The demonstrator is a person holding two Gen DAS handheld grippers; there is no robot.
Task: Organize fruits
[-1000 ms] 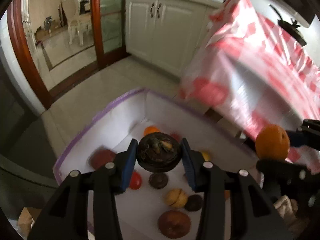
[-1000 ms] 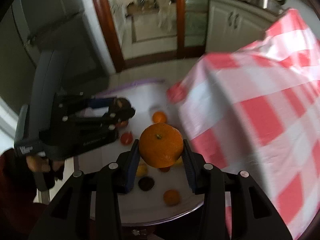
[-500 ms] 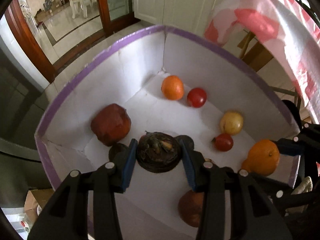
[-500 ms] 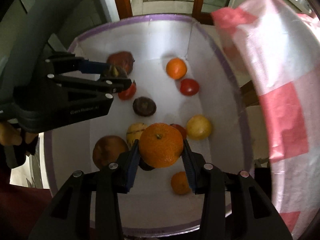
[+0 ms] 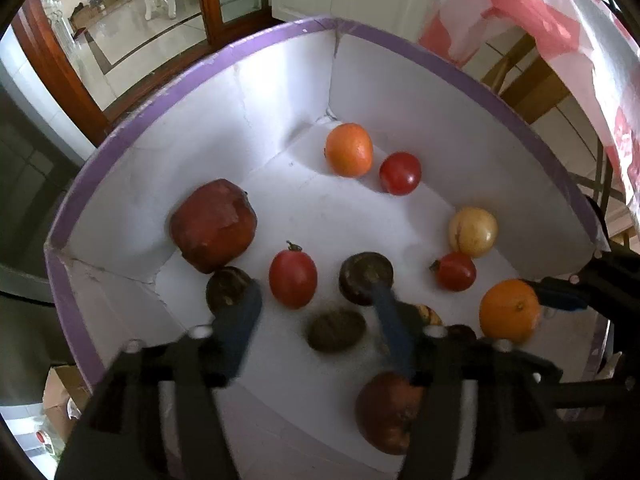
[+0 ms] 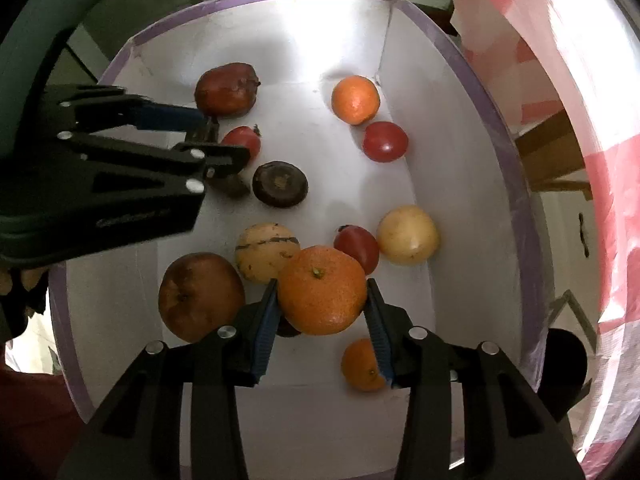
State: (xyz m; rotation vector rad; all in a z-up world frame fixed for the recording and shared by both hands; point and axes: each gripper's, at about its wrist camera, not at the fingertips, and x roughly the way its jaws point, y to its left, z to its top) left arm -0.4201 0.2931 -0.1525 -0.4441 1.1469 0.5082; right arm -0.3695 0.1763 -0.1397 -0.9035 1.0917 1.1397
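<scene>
No legible text anywhere.

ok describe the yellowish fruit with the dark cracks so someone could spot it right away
Look inside the white box with the purple rim, toward its near end. The pale yellow cracked fruit sits between the brown apple and the large orange in the right gripper. Unlike the smooth yellow fruit further right, it has dark lines across its skin.
</scene>
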